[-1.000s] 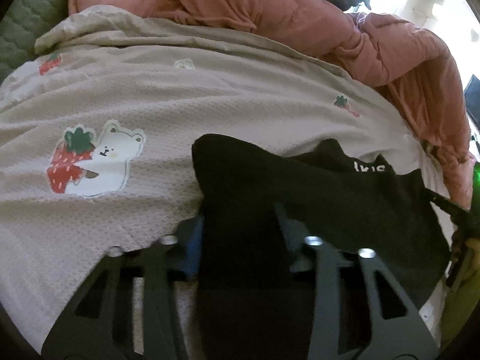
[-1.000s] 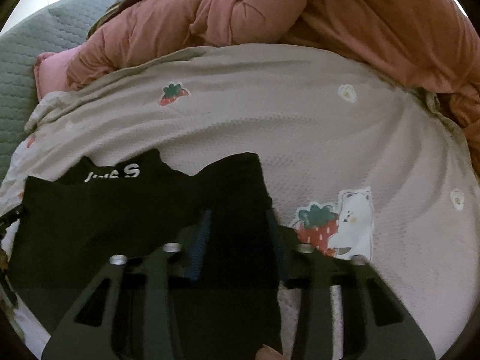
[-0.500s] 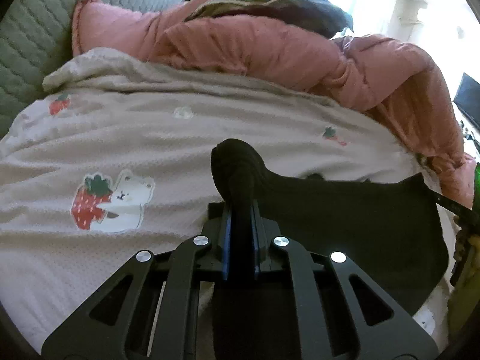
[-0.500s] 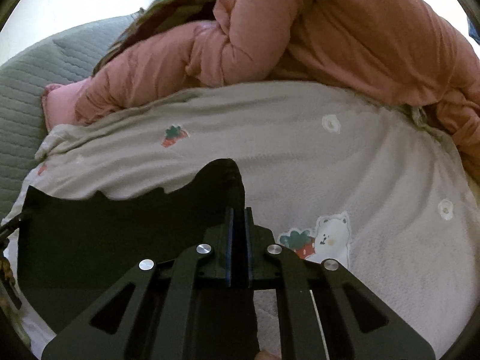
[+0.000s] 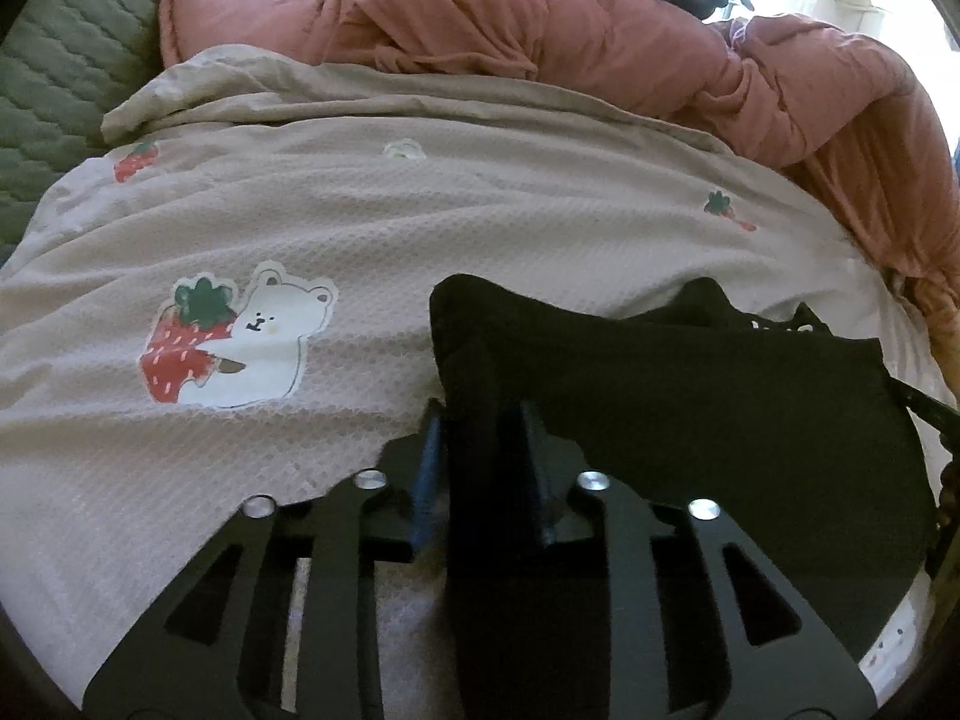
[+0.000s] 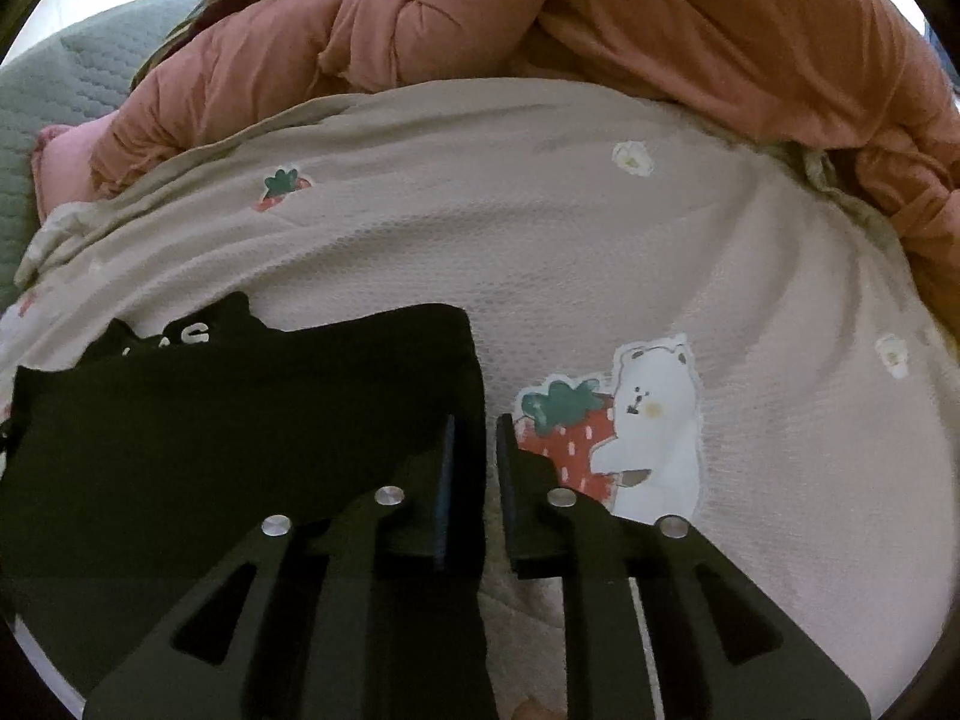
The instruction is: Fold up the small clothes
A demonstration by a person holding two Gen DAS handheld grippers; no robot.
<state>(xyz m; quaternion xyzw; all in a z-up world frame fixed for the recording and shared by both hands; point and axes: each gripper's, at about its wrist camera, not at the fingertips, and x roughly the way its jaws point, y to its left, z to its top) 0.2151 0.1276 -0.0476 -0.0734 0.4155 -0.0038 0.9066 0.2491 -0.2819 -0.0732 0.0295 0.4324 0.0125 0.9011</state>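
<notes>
Black garment (image 5: 690, 420) lies spread on a beige bedspread (image 5: 420, 228) printed with strawberries and a white bear (image 5: 270, 342), and reaches across from one claw to the other. At the left claw (image 5: 480, 450) a raised fold of the cloth runs between the two fingers; the jaws are opening, the pads parted with the fold loose between them. At the right claw (image 6: 477, 468) the garment's edge lies along the inner finger, and its jaws are opening too, with a narrow gap showing bedspread. Beyond both claws a crumpled pink quilt (image 5: 570, 42) is heaped, a green quilted pad (image 5: 54, 78) beside it.
</notes>
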